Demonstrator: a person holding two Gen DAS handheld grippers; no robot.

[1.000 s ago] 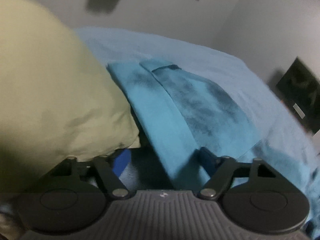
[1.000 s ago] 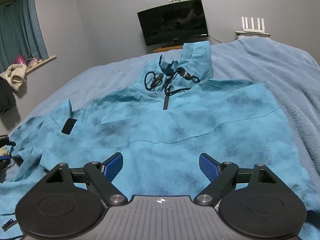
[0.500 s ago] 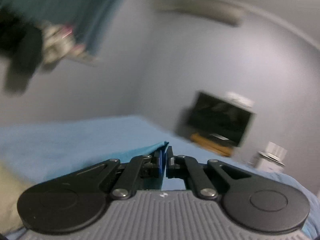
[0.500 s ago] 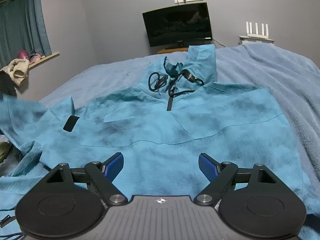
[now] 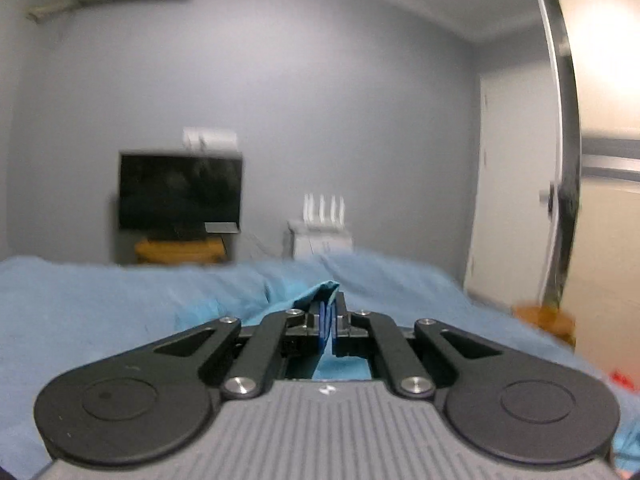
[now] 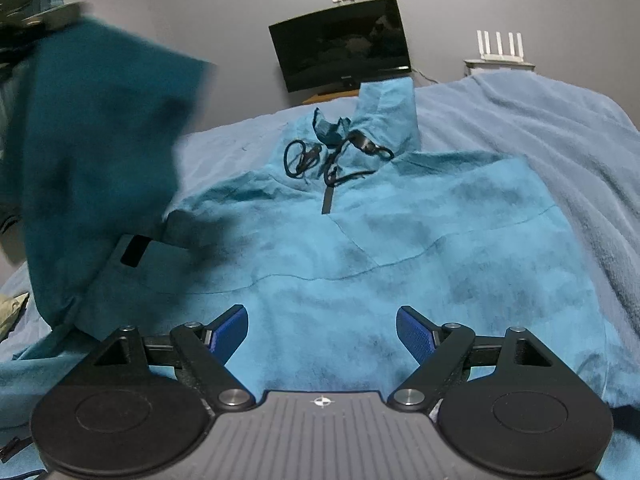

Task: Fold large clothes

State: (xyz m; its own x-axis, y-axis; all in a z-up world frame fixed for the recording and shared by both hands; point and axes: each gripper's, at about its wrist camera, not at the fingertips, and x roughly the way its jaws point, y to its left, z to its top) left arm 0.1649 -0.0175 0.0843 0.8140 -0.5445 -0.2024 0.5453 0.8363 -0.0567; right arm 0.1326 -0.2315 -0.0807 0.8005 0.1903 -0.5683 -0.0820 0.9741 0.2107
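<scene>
A large teal hooded pullover (image 6: 380,248) lies spread front-up on the bed, with its collar and black drawstrings (image 6: 320,156) at the far side. Its left sleeve (image 6: 92,160) hangs lifted in the air, blurred, over the garment's left side. My left gripper (image 5: 329,320) is shut on the sleeve's end, and a teal fold (image 5: 320,294) sticks out past its blue pads. My right gripper (image 6: 322,330) stands open just above the pullover's lower hem, with nothing between its fingers.
The light blue bedspread (image 6: 560,128) covers the bed and is rumpled at the right. A dark monitor (image 6: 340,46) and a white router (image 6: 500,54) stand against the grey far wall. A door (image 5: 516,184) is at the right in the left wrist view.
My left gripper closed on the sleeve end, then swung up and to the right with it. The sleeve rose off the bed at the left. My right gripper stayed in place, open.
</scene>
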